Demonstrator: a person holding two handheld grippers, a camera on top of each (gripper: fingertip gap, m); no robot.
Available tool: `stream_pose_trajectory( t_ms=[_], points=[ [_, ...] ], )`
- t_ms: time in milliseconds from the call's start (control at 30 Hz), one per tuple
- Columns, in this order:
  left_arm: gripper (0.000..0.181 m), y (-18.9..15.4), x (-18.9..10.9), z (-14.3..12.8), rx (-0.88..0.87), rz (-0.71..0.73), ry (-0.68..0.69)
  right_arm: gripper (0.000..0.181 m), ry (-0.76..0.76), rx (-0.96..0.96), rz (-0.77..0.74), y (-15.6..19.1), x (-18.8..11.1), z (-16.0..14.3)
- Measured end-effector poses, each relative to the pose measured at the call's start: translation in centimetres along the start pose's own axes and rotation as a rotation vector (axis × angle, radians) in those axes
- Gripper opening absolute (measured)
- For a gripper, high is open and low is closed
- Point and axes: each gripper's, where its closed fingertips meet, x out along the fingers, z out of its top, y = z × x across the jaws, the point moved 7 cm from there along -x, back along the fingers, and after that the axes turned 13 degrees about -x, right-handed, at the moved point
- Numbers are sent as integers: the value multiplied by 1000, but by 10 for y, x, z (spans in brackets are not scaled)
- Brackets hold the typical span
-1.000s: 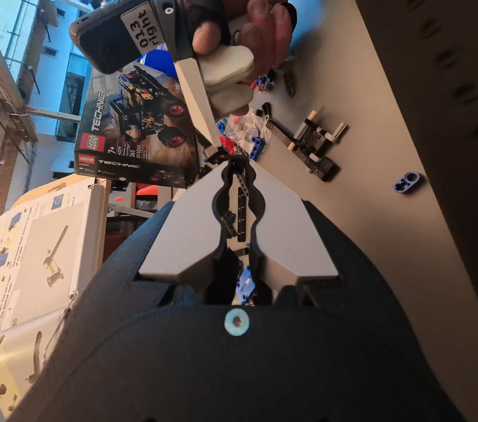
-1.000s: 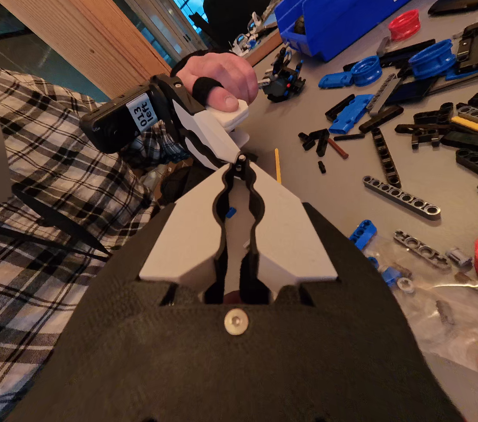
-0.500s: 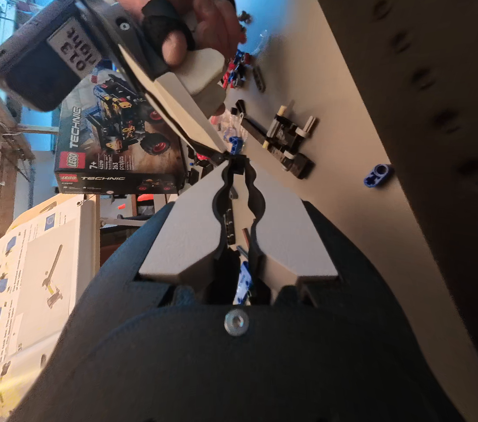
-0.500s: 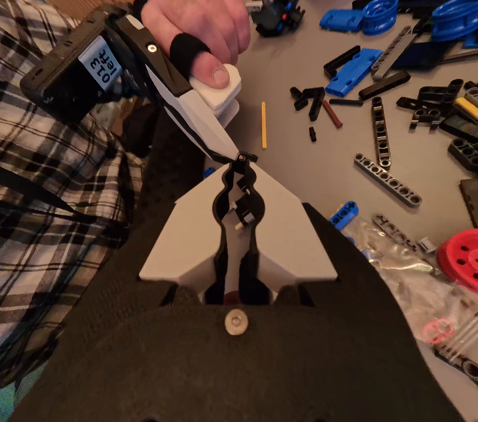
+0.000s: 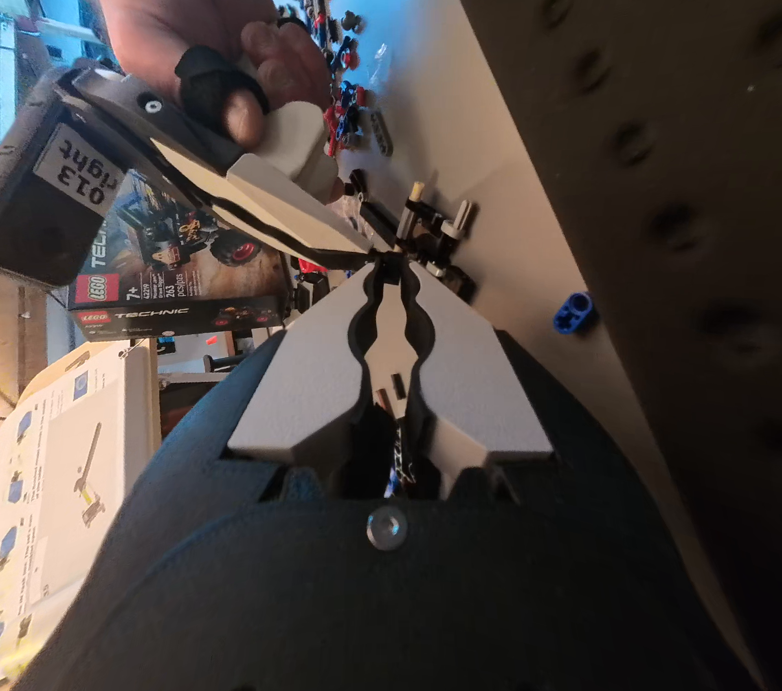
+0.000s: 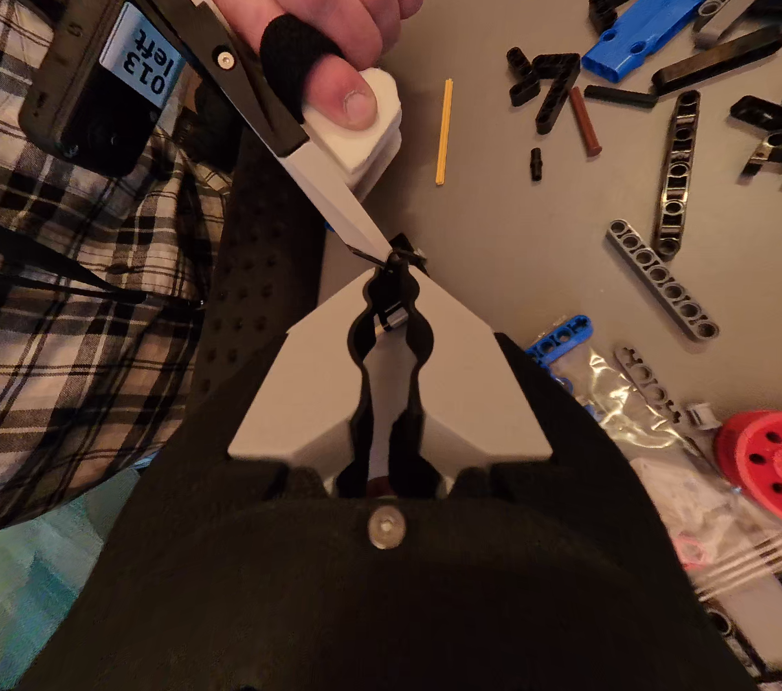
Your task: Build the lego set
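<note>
— So where do the two tools meet?
— Tip to tip, above the grey table (image 6: 486, 205). The left tool (image 5: 391, 268) has its fingers pinched onto a small black piece (image 5: 392, 273) at the very tip. The right tool (image 6: 395, 268) comes in from the other side, its fingers likewise closed on a small black part (image 6: 404, 247), and behind the tips a black-and-grey connector (image 6: 393, 318) sits between its pads.
— Are those one part or two?
— I cannot tell; the tips crowd together and hide the joint.
— And the rest of the set?
— In the left wrist view, a partly built black frame with grey and tan pins (image 5: 427, 230) lies on the table just beyond the tips, with a lone blue connector (image 5: 574, 311) well apart. The set's box (image 5: 177, 277) stands behind, an open instruction booklet (image 5: 72, 459) beside it. In the right wrist view, loose parts lie spread out: a thin yellow axle (image 6: 444, 131), a long grey beam (image 6: 662, 279), a blue panel (image 6: 660, 14), a red wheel hub (image 6: 753, 459) and a clear bag (image 6: 626, 408).
</note>
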Motion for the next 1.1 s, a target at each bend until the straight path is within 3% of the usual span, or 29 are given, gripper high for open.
stream_pose_trajectory(
  t_ms=[167,467,667,800,933,1100],
  points=[
    [6,-1,1,-1,-2,-5,16,7,27,2,1,-3,2,1],
    [10,24,-7,-4,-152,138,-24,6,-255,24,-84,-5,-19,7],
    [28,41,-12,-13,-281,208,-24,7,-394,16,-121,-3,-29,11],
    [27,49,-13,-16,-429,180,-59,7,-448,0,-176,-4,-31,15],
    [14,51,-12,-17,-461,193,-55,7,-470,-10,-228,-5,-29,18],
    [13,56,-14,-19,-478,229,-37,7,-502,-8,-269,-6,-29,22]
  ],
)
